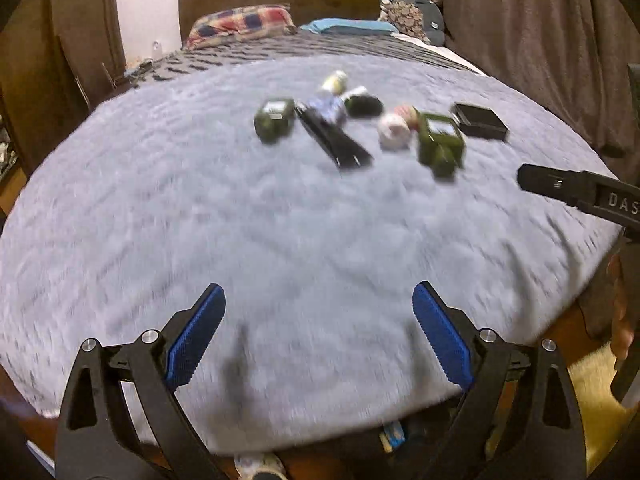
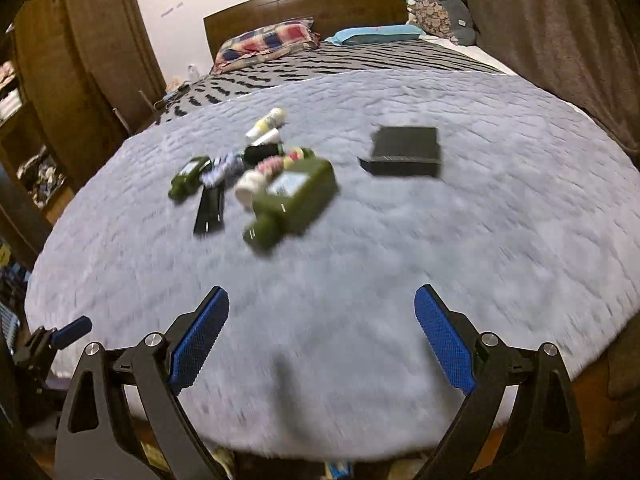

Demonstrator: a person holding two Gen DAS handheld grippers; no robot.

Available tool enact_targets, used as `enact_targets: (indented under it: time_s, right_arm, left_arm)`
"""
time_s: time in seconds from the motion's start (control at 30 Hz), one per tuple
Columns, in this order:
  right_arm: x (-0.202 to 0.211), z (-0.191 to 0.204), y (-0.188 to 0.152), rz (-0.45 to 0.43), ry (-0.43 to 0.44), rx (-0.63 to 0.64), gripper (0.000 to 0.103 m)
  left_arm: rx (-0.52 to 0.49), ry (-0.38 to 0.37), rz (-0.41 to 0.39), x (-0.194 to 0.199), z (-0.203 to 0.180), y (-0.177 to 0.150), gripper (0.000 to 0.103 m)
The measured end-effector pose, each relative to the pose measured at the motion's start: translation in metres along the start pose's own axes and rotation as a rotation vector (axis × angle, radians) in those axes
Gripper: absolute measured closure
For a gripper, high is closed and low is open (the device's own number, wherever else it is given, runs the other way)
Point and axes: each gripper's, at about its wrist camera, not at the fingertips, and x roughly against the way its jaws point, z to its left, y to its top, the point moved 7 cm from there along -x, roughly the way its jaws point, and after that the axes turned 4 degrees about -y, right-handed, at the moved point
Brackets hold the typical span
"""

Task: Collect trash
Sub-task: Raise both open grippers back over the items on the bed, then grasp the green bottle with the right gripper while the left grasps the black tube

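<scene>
Right wrist view: right gripper point(image 2: 322, 338) and left gripper point(image 1: 319, 334) are spread wide, empty. Reach the big green bottle point(image 2: 294, 200) first and squeeze its middle.

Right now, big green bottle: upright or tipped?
Tipped. The big green bottle lies on its side on the grey blanket, neck toward the camera.

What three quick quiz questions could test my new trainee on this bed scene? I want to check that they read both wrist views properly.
1. True or false: the left gripper holds a bottle.
2. Which item lies apart from the pile: A) the black box, B) the large green bottle, C) the white cup?
3. What surface do the items lie on?

Key: 1 false, both grippers are open and empty; 2 A; 3 the grey blanket.
</scene>
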Motion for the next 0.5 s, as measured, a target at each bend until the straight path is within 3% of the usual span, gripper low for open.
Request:
enact_targets:
  time_s: [0.17,0.5]
  right_arm:
    - [-0.038,0.016,0.023,0.027,0.007,-0.025,0.009]
    - [-0.098,0.025,0.046,0.084,-0.102,-0.004,0.009]
  left_arm:
    - [-0.014,0.002,0.000,-0.026,0.000,0.022,0.013]
    - [-0.006,-0.024,0.035,-0.070,-0.002,0.046,0.013]
